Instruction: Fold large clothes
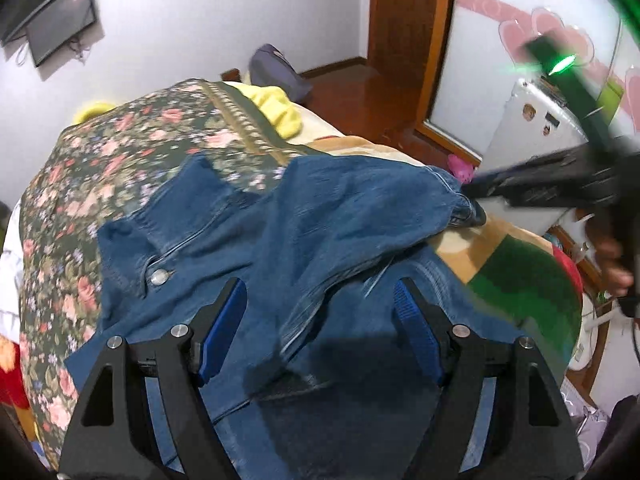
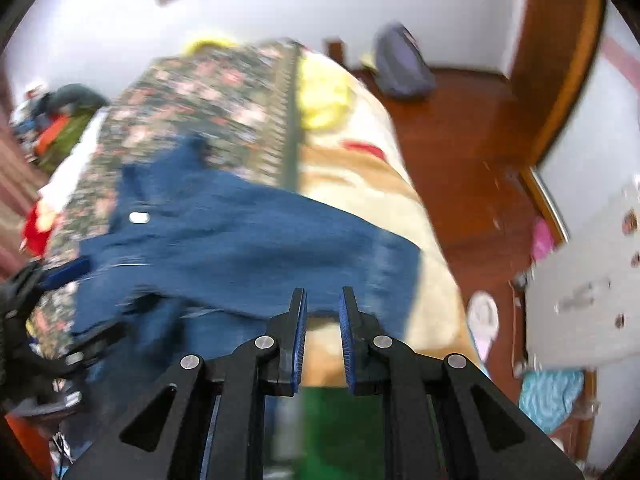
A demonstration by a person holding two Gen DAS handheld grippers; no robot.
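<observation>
One bed (image 1: 360,148), filling most of the left wrist view, under two covers: a dark floral spread (image 1: 100,168) on the left, a cream blanket (image 2: 360,184) on the right. One wooden floor (image 2: 460,128) to the right of the bed. One pair of jeans (image 1: 320,208), lying across the near part of the bed, mostly on the floral spread, with the right end reaching over the cream blanket; waist end to the left, fly partly open. Two grippers. Left gripper (image 1: 320,286) low over the near middle of the jeans, jaws spread wide, both blue pads clear of the cloth and nothing pinched between them. Right gripper (image 2: 324,294) at the right end of the jeans, jaws drawn in to a narrow slit; seen from the left wrist view, tips right at a bunched, lifted hem and apparently pinching it, though blurred. One dark screen (image 1: 60,20) on the far wall, up left. One yellow cloth (image 1: 276,108) on the far side of the bed. One grey bag (image 1: 276,68) on the floor beyond it. One metal button (image 1: 159,277) at the waist of the jeans, just left of the left gripper.
</observation>
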